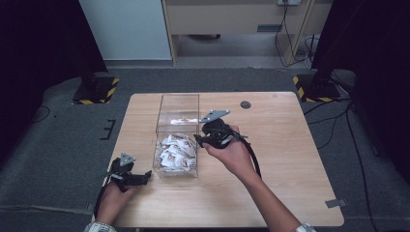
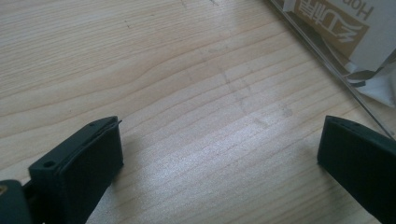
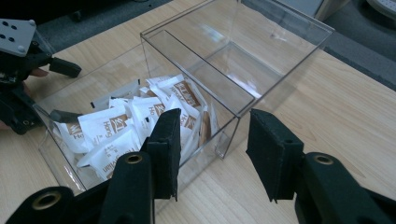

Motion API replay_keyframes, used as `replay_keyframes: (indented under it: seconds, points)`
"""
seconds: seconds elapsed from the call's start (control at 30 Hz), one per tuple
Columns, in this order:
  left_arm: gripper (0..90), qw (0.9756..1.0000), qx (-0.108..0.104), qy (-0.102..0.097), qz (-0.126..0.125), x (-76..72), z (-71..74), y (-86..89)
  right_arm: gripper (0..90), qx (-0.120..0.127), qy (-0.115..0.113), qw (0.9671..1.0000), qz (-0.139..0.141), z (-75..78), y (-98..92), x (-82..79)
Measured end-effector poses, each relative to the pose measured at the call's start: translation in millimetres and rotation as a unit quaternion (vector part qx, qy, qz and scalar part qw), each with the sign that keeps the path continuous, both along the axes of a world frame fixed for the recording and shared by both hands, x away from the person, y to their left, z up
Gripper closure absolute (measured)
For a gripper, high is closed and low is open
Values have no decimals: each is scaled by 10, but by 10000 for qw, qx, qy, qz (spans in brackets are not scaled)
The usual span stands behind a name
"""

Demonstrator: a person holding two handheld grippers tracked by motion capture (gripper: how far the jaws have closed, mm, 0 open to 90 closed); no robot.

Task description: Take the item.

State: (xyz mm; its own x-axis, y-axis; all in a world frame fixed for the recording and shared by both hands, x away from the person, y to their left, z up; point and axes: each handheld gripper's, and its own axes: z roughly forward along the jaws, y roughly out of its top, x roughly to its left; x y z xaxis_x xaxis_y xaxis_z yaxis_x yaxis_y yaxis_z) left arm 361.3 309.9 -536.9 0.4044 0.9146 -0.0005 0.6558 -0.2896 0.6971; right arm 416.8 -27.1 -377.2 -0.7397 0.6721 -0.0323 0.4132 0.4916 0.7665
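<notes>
- Print on the white sachets was too small to read; the left gripper view cut the clear box to a corner.
- Left gripper sat wide on the table, just beside the box.
- Right gripper hovered at the box's right wall, jaws parted, empty.

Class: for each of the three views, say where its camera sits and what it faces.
High view: above the table, facing down; both forearms and the left gripper.
Left gripper view: low over wood, open jaws, box edge.
Right gripper view: right gripper faces the box.
Shared: the sachets.
</notes>
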Motion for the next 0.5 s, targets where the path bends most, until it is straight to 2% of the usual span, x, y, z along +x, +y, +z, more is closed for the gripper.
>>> replay_keyframes:
  seconds: [0.1, 0.5]
  points:
    - [0, 10000, 0, 0, 0, 0, 0, 0, 545, -88, 3, 10000, 42, 4, 73, 19]
    - [0, 10000, 1, 0, -1, 0, 0, 0, 544, -56, 3, 9999, 123, -7, 253, 38]
